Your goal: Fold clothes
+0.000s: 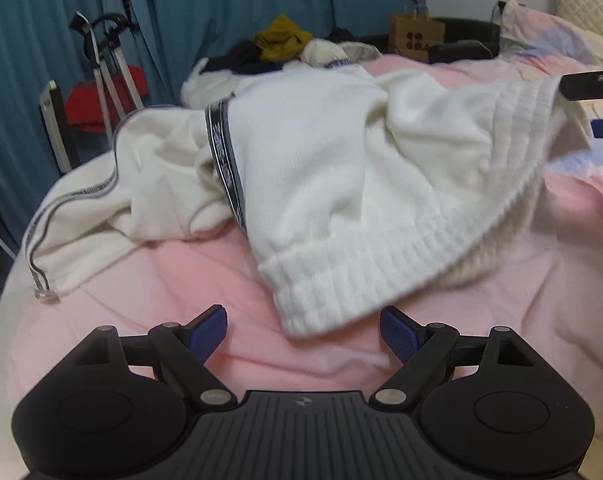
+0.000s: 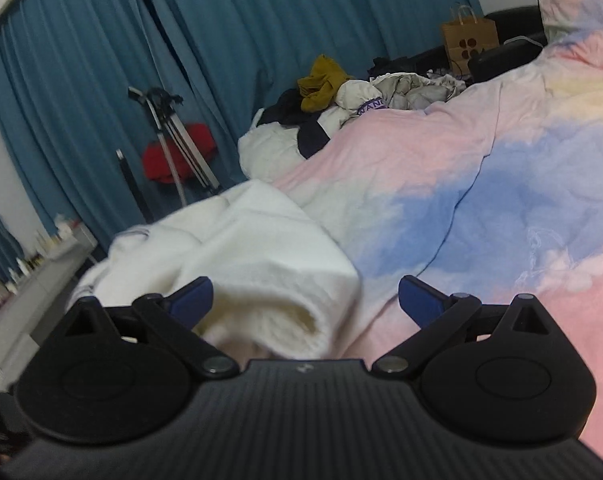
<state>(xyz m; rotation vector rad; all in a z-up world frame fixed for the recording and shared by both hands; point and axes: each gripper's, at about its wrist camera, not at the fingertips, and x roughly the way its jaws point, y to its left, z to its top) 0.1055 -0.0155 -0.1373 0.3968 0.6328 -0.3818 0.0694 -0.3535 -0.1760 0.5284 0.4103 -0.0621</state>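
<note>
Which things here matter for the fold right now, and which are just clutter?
For the job:
- white knit sweater, crumpled on the pink duvet
- left gripper, open by its ribbed hem
- right gripper, open at its far edge

Lying about:
- clothes pile
- paper bag
- tripod

Your left gripper (image 1: 303, 330) hangs with its jaws wide apart and nothing between them, just short of the ribbed hem of the white sweater (image 1: 341, 184) that lies crumpled across the pink bed cover (image 1: 173, 280), its dark-striped trim trailing toward the bed's left edge.
</note>
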